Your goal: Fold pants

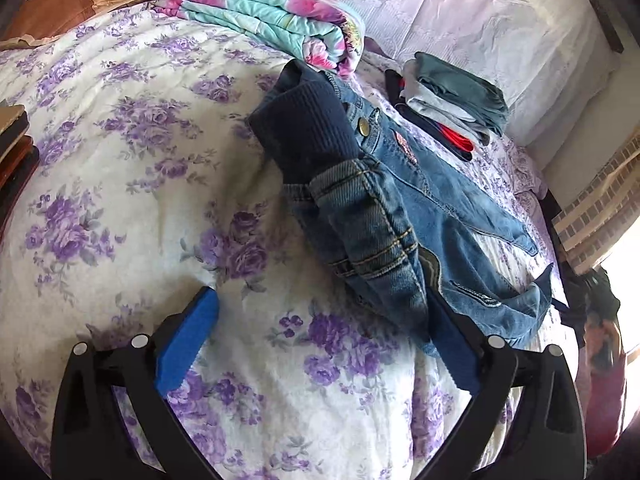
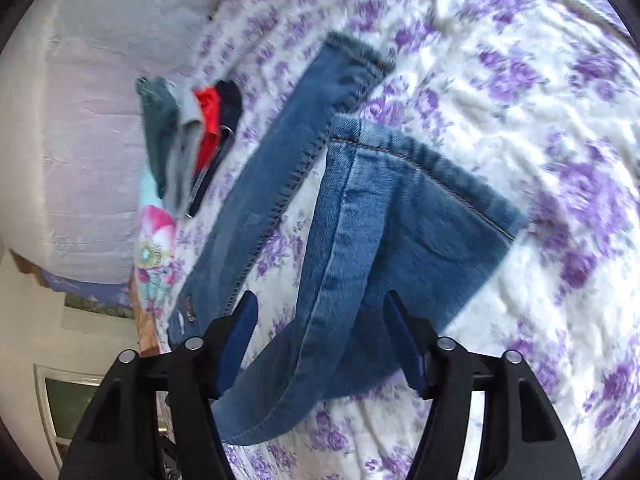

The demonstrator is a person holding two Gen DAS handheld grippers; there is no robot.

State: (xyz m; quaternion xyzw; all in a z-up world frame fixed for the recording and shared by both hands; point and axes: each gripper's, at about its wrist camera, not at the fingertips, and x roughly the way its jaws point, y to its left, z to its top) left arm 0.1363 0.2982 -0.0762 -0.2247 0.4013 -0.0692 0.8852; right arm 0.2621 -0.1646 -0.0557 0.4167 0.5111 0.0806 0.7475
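Blue denim pants (image 1: 376,196) lie crumpled on the floral bedspread, with the dark ribbed waistband (image 1: 308,128) and brass button up at the far end. My left gripper (image 1: 320,320) is open and empty; its right finger (image 1: 456,344) touches the edge of the denim. In the right wrist view the two legs (image 2: 360,220) spread across the bed. My right gripper (image 2: 320,320) is open, with one leg lying between its fingers; the jaws stand apart from the cloth.
A folded floral quilt (image 1: 272,16) and a stack of folded clothes (image 1: 452,104) lie beyond the pants, near a lilac pillow (image 1: 500,28). The stack also shows in the right wrist view (image 2: 188,136). The purple-flowered bedspread (image 1: 120,184) extends to the left.
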